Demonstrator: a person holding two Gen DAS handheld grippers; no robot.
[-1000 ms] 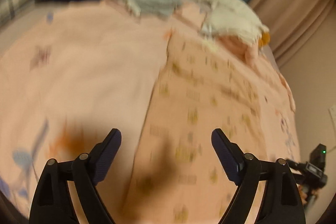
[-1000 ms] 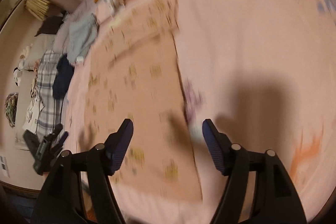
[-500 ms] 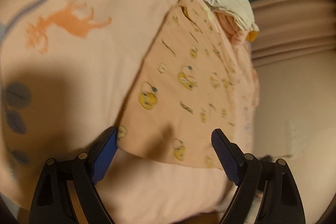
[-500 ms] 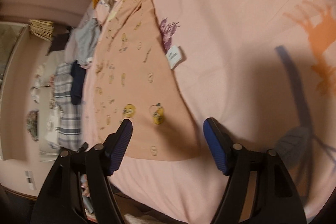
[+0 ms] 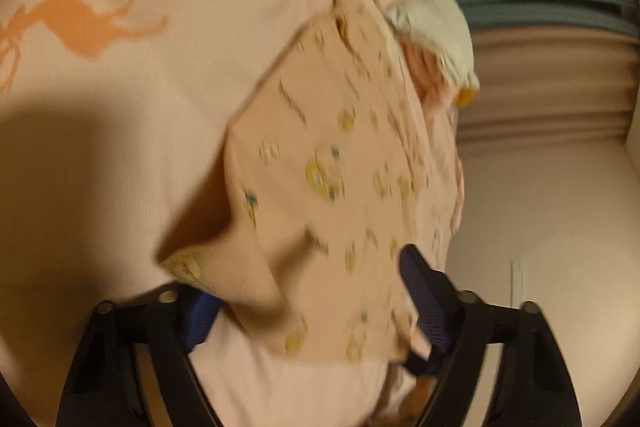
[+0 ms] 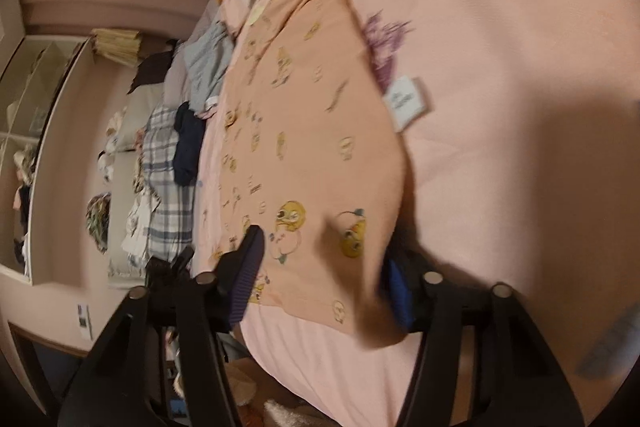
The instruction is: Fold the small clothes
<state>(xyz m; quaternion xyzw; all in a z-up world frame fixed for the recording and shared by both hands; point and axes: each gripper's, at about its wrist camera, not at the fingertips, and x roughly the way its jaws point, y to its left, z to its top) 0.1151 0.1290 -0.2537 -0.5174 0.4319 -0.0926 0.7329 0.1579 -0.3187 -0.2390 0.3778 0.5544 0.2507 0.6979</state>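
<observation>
While both grippers work the near hem: the fold looks barely begun, the peach printed garment [image 5: 332,163] lying mostly spread on the pink bedspread [image 5: 192,27].
Left gripper [image 5: 308,303]: jaws have just been closing with the near corner between them; that corner lifts and curls, but blur hides whether the pads press it.
Right gripper [image 6: 324,271]: jaws have just been closing over the other hem corner; pad contact unclear.
Left to do: carry the hem toward the far end, then flatten, by my judgement.
Left view only: orange deer print [image 5: 80,23], teal curtain [image 5: 540,3].
Right view only: white label [image 6: 408,103], plaid cloth [image 6: 168,183], navy garment [image 6: 188,147].
Far: white plush toy [image 5: 436,23], grey garment [image 6: 208,63].
</observation>
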